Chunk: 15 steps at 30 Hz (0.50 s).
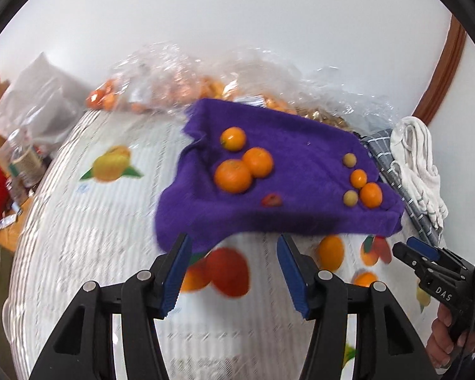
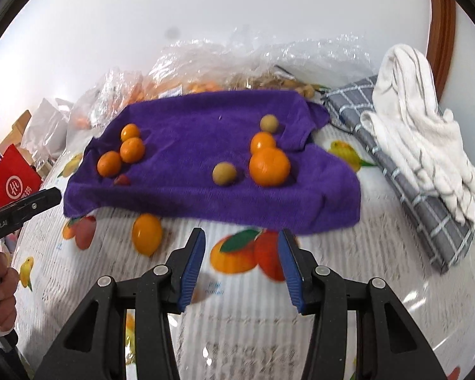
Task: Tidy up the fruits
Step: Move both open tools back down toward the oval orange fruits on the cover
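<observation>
While both tools hang over the near edge of the table, the left gripper [image 1: 234, 247] has its blue-padded jaws parted with nothing between them, and the right gripper [image 2: 242, 243] stands the same way, partly open and empty. Under them lies a white tablecloth [image 2: 253, 323] printed with fruit pictures. Just past the jaws, one loose orange [image 2: 147, 233] sits on the tablecloth beside the near edge of a purple towel [image 2: 186, 196]. On the towel, seen from the right wrist, three oranges [image 2: 123, 152] touch one another at the left, with a small red fruit [image 2: 122, 180] just in front of them. At the right, a large orange [image 2: 269, 166] touches a smaller orange [image 2: 262, 142] behind it, a tan round fruit [image 2: 224, 173] lies near, and another tan fruit [image 2: 269, 123] sits farther back. Right of the towel, a grey checked cloth [image 2: 427, 221] carries a bunched white cloth [image 2: 411, 133]. Behind everything, clear plastic bags [image 2: 205, 63] holding more fruit lie against the wall.
</observation>
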Each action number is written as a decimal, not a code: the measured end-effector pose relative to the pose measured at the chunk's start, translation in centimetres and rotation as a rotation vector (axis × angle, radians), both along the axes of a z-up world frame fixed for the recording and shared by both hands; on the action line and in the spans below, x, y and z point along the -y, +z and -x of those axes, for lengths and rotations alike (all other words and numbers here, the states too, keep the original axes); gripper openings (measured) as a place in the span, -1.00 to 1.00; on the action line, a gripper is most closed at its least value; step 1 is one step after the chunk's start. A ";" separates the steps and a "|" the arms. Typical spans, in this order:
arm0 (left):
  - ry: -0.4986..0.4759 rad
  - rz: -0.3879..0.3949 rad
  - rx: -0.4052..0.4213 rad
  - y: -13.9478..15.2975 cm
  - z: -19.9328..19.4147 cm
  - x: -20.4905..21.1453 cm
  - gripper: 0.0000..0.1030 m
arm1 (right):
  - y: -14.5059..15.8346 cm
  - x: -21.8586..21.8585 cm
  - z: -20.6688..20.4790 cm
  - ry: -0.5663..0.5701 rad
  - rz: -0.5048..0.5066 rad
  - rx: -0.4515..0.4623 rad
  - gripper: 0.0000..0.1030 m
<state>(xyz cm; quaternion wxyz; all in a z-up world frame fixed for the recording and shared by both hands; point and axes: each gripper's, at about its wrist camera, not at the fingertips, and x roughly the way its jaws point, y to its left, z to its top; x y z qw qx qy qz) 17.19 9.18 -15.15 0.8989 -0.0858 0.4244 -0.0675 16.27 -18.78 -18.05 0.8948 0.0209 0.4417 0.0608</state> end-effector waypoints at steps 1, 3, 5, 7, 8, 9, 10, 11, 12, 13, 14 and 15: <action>0.008 -0.003 -0.004 -0.3 0.6 -0.4 0.05 | -0.2 -0.2 0.4 0.008 -0.005 -0.004 0.04; 0.016 -0.009 -0.015 -1.0 1.6 -1.2 0.05 | -0.4 -0.6 1.1 0.016 -0.012 -0.009 0.14; 0.024 -0.021 -0.032 -1.7 2.3 -1.7 0.05 | -0.6 -1.0 1.6 0.023 -0.015 -0.007 0.19; 0.029 -0.037 -0.043 -2.4 3.0 -2.3 0.05 | -0.7 -1.4 2.1 0.026 -0.012 -0.004 0.20; 0.031 -0.045 -0.047 -2.9 3.3 -2.5 0.05 | -0.8 -1.6 2.3 0.028 -0.012 -0.003 0.20; 0.036 -0.052 -0.051 -3.2 3.6 -2.7 0.05 | -0.8 -1.8 2.5 0.029 -0.011 -0.002 0.20; 0.043 -0.059 -0.058 -3.6 3.8 -3.0 0.05 | -0.9 -1.9 2.6 0.029 -0.010 -0.001 0.20; 0.052 -0.063 -0.063 -4.0 4.0 -3.3 0.05 | -0.9 -2.0 2.7 0.027 -0.008 0.002 0.20; 0.058 -0.063 -0.068 -4.4 4.2 -3.7 0.05 | -1.0 -2.1 2.8 0.026 -0.006 0.005 0.20; 0.062 -0.061 -0.071 -4.7 4.4 -4.0 0.05 | -1.1 -2.2 3.0 0.025 -0.007 0.007 0.20; 0.069 -0.060 -0.076 -5.1 4.4 -4.4 0.05 | -1.3 -2.3 3.1 0.023 -0.010 0.006 0.20; 0.079 -0.058 -0.086 -5.5 4.5 -4.8 0.04 | -1.4 -2.3 3.2 0.024 -0.015 0.004 0.20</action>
